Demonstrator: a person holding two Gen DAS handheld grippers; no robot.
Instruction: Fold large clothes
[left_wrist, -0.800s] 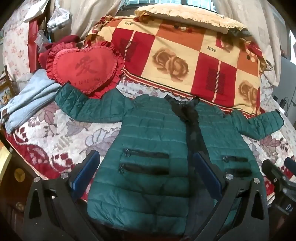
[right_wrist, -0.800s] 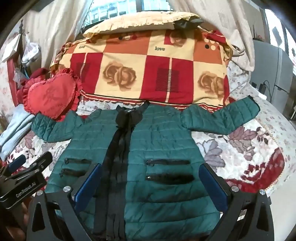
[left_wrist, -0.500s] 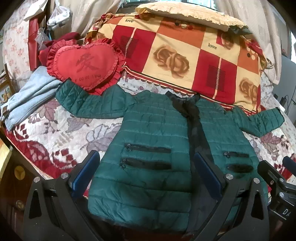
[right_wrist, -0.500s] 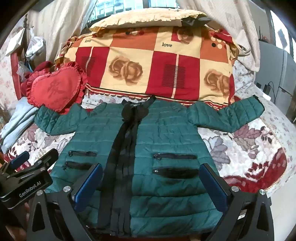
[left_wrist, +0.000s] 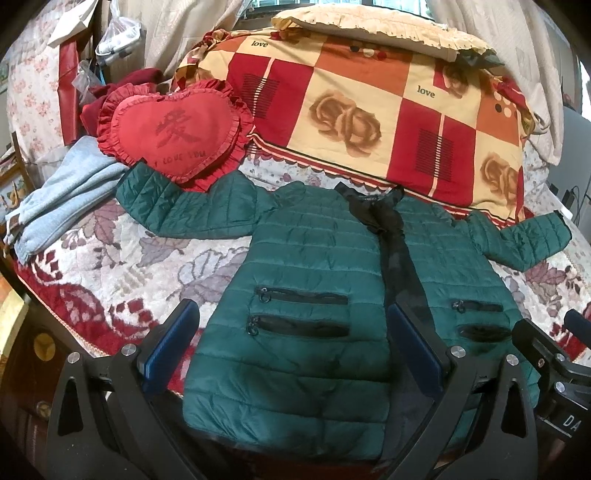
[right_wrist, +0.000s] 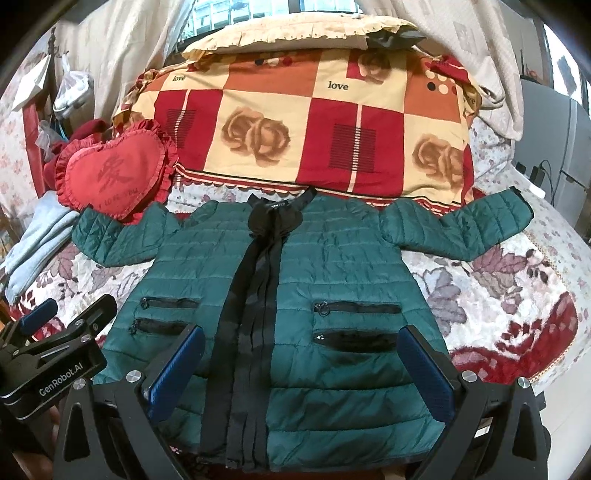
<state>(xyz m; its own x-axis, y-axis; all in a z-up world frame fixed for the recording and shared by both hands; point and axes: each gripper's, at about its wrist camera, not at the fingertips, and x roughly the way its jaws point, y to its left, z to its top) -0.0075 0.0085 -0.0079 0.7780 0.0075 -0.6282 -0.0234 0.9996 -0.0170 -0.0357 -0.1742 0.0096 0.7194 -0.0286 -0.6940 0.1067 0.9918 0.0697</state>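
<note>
A dark green quilted jacket (left_wrist: 314, 266) lies flat and face up on the bed, sleeves spread out to both sides, a black zip strip down its middle. It also shows in the right wrist view (right_wrist: 332, 280). My left gripper (left_wrist: 291, 343) is open and empty, hovering over the jacket's left half near the hem. My right gripper (right_wrist: 301, 362) is open and empty over the hem, right of the zip. The left gripper also shows in the right wrist view (right_wrist: 70, 317), at the lower left edge.
A red heart-shaped cushion (left_wrist: 173, 133) touches the left sleeve. A folded light blue garment (left_wrist: 62, 195) lies at the far left. A big red and cream checked quilt (left_wrist: 369, 110) is stacked behind the jacket. The floral bedspread (left_wrist: 122, 273) shows on both sides.
Both grippers have drawn back and up a little, so the jacket sits lower and fuller in both views. The jacket has not moved.
</note>
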